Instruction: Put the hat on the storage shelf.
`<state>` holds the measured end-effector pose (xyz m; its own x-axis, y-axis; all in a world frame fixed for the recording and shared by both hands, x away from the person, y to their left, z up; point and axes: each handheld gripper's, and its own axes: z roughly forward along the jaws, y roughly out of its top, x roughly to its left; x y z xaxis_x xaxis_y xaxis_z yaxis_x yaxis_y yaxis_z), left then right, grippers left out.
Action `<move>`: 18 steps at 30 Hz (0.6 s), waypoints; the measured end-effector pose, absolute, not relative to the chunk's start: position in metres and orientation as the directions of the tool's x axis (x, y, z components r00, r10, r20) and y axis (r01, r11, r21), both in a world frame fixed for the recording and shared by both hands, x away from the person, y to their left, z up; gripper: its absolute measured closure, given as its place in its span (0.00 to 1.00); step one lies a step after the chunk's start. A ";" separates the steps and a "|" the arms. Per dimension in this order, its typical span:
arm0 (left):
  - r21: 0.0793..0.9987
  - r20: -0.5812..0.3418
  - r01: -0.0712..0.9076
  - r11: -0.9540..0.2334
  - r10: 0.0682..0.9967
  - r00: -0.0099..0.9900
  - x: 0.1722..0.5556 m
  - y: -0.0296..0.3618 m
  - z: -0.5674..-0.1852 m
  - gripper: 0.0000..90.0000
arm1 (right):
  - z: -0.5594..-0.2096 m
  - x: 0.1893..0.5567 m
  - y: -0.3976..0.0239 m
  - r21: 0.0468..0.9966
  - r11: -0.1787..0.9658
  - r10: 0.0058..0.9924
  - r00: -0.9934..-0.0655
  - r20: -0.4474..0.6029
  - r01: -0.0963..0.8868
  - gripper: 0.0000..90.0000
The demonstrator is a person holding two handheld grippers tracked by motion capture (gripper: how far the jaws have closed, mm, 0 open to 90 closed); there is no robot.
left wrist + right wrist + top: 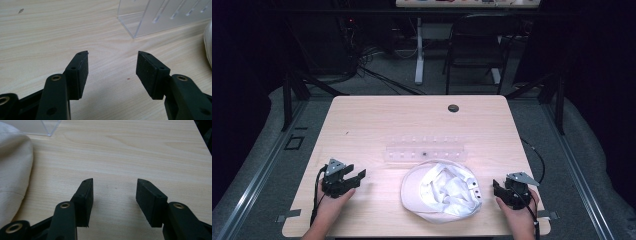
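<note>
A white cap [441, 191] lies upside down near the front edge of a pale wooden table [377, 120], its crumpled lining facing up, between two hand-held grippers. The left gripper [356, 176] rests on the table at the person's left, well apart from the cap, with its black jaws spread wide and nothing between them; in the left gripper view [112, 67] only bare wood shows between the pads, with the cap's edge [208, 42] at the far right. The right gripper [497, 190] sits at the person's right, near the cap's side, its jaws likewise standing apart and empty; the right gripper view [114, 192] shows the cap's cloth [12, 170] to the left of the jaws, not touching them. Just behind the cap stands a clear plastic rack [424, 151] with a row of small slots, its corner visible in the left gripper view [160, 17]. A dark round hole [453, 108] marks the table's far side, and a black chair [477, 45] stands beyond it.
</note>
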<state>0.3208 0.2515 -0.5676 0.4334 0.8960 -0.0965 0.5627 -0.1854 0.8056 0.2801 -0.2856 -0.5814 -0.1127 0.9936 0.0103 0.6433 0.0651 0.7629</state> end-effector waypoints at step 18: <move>0.791 -0.108 0.582 -0.189 0.893 0.437 0.320 0.250 -0.566 0.50 | -0.551 0.284 -0.274 0.732 0.117 0.972 -0.228 0.053 0.671 0.56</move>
